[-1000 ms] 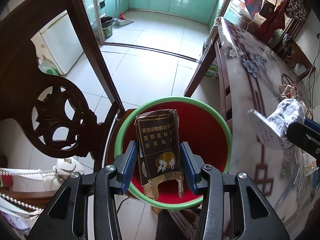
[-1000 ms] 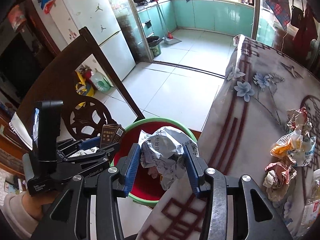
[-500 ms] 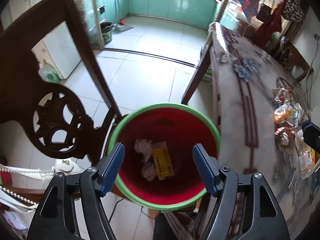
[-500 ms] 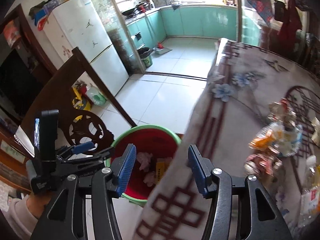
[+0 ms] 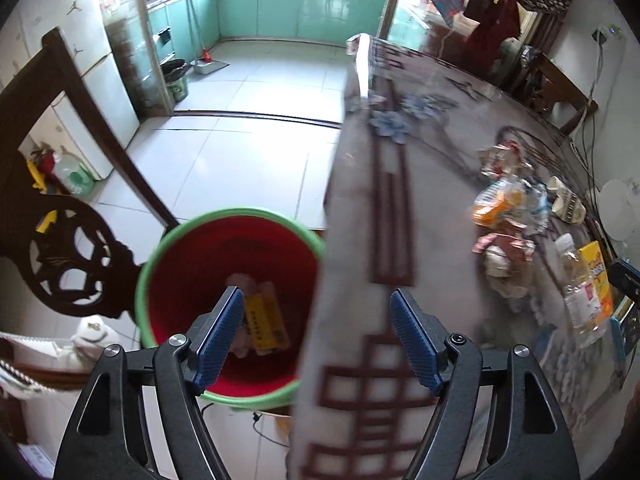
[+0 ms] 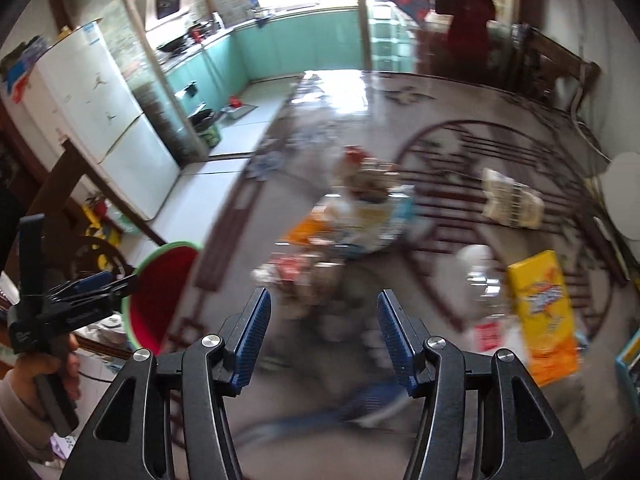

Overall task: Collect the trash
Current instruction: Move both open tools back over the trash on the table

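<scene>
Both tongs stand released with nothing between their blue pads. Left gripper (image 5: 316, 336) has just been spreading its jaws wider, and it hangs over the seam where the red bin (image 5: 168, 260) with a green rim meets the edge of the table (image 5: 432, 208); the right gripper (image 6: 324, 340) has also just been opening, though by now it has nearly settled, and it points down at the littered tabletop.

Count: 1 bin, 1 table, 2 grippers. Inside the bin lie 1 yellow packet (image 5: 266, 322) and at least 1 pale crumpled wad (image 5: 240, 282), partly hidden behind the left pad. On the table sits 1 loose heap of wrappers (image 6: 352, 216), too blurred to count piece by piece, with 1 clear plastic bottle (image 5: 580, 288), 1 yellow box (image 6: 544, 312) and 1 pale ribbed package (image 6: 510, 204) lying apart from it.

Motion blur smears most of the right wrist view. Near its left edge 1 hand (image 6: 44, 376) grips the other tool's handle, cut off by the frame. A carved dark chair (image 5: 68, 256) stands beside the bin.
</scene>
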A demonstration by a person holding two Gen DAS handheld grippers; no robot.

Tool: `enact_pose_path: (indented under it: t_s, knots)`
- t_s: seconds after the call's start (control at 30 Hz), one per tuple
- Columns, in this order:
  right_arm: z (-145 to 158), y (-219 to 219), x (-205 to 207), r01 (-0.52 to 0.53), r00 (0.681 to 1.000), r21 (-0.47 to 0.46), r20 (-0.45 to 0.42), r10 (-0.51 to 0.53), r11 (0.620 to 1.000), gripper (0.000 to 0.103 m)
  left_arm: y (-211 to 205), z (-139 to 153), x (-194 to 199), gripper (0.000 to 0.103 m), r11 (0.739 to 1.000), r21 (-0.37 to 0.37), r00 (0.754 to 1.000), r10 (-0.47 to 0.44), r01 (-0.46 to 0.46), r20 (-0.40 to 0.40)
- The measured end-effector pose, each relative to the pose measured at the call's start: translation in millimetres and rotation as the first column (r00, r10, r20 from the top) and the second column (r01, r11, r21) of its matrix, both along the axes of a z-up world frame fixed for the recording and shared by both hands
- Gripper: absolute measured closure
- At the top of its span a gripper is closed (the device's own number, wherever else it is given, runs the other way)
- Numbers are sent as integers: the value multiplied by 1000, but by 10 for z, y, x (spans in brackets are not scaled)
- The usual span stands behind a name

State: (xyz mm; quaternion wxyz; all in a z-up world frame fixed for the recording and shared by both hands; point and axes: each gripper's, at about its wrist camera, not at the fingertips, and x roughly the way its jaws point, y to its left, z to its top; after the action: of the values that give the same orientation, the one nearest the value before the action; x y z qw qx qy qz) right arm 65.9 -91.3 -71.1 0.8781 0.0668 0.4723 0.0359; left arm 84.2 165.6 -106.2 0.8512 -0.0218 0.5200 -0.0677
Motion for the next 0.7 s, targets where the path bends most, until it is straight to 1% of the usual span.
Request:
enact_pose_path:
  t_s: [0.17,0.3,0.33,0.47,0.6,0.7]
  knots:
    - [-48,-573,-65,22,1000,8,-10,-22,1000,48,-519,26,-83,23,1000,3,1000,-31,31,-5]
    - [-78,-937,-134,45,999,18,-17,-44,999,48,-927,18,-138,22,998,-7,998,-64,64,-12]
    - [-80,-1038,-158,53,998,17,-17,-53,998,48,-1055,4,-147,22,997,-7,997,-77,77,-16]
    - [-94,-1406,-233,89,996,-9,-22,-89,996,48,-1353,-32,-159,21,994,-11,994,-105,104,-24]
    - [-141,-1838,-404,169,985,-11,-39,-169,986,48,-1608,-115,-18,20,993,9,992,-121,121,-22]
    - [-210,-2151,-555,241,969,1,-56,-241,970,48,-1754,-271,141,20,992,27,992,-119,121,-50]
